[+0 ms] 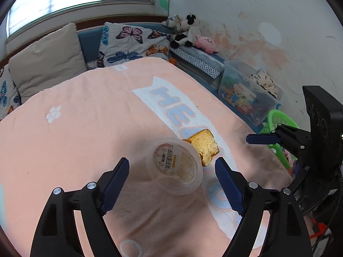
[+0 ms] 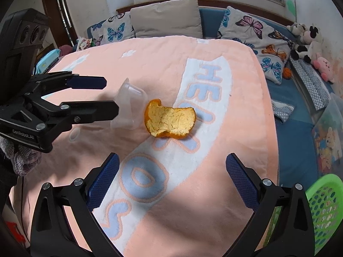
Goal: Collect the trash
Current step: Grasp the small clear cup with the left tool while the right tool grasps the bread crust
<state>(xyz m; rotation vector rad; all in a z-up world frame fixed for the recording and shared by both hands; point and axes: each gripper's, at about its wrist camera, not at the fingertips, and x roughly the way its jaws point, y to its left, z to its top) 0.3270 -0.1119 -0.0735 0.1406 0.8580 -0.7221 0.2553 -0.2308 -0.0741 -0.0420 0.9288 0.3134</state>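
Note:
A clear plastic cup (image 1: 176, 165) with a printed lid lies on its side on the pink blanket (image 1: 85, 128). An orange peel (image 1: 204, 146) lies just beyond it, touching or nearly so. My left gripper (image 1: 172, 171) is open, its fingers on either side of the cup, apart from it. In the right wrist view the cup (image 2: 130, 107) and the peel (image 2: 170, 121) lie ahead of my right gripper (image 2: 172, 169), which is open and empty. The left gripper (image 2: 107, 95) shows there at the left, by the cup.
A green perforated basket (image 2: 323, 205) stands off the blanket's right edge; it also shows in the left wrist view (image 1: 280, 124). Pillows (image 2: 167, 19), plush toys (image 2: 308, 40) and a clear toy bin (image 1: 246, 96) line the far side and wall.

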